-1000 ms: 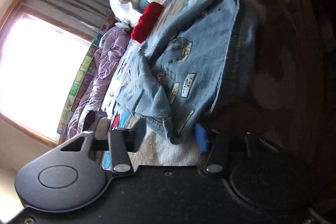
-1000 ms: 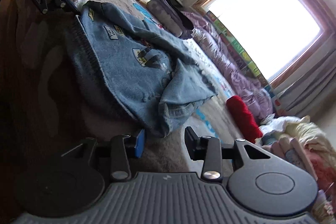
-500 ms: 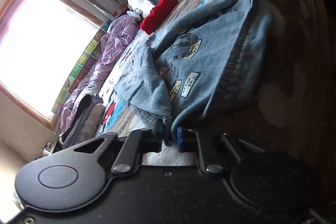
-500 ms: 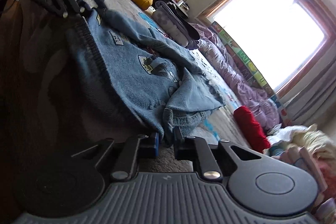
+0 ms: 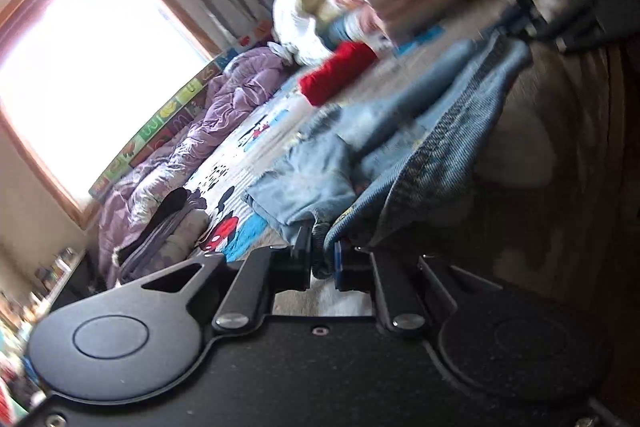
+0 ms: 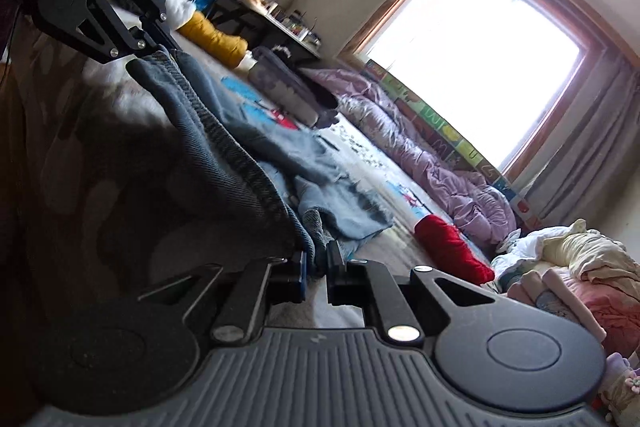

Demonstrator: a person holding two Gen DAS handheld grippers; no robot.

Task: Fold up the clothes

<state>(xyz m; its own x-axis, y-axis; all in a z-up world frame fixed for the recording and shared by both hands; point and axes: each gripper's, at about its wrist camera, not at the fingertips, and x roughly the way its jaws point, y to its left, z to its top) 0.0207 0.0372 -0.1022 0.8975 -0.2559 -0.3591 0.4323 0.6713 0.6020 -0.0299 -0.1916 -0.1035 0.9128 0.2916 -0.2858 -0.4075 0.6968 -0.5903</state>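
Where the denim garment [image 6: 240, 155] is lifted at its dark ribbed hem, the hem runs as a taut band between the two grippers. The left gripper [image 5: 322, 259] is clenched on one corner of that hem, with cloth pinched between its black finger and its blue-padded finger. The right gripper [image 6: 316, 263] is likewise clamped on the opposite corner, and a fold of denim is seen bunched between its fingers. In the right wrist view, the left gripper appears at the far end of the hem, top left, closed on the cloth there. In the left wrist view, the right gripper is visible at top right, but that area is blurred.

The rest of the garment trails downward from the raised hem onto the bed [image 6: 360, 155]. Its lighter blue parts, with a frayed edge, lie crumpled on the printed bedcover. The bedcover carries cartoon figures in red, blue and black.

A red folded item [image 6: 452, 247] lies on the bed beyond the garment, apart from it. A lilac quilt [image 6: 440, 163] is heaped along the far side of the bed, beneath a bright window [image 6: 472, 39]. A row of coloured letter tiles [image 5: 160, 123] stands against the wall below the window. A pile of pink and pale clothes [image 6: 580, 275] lies near the red item.
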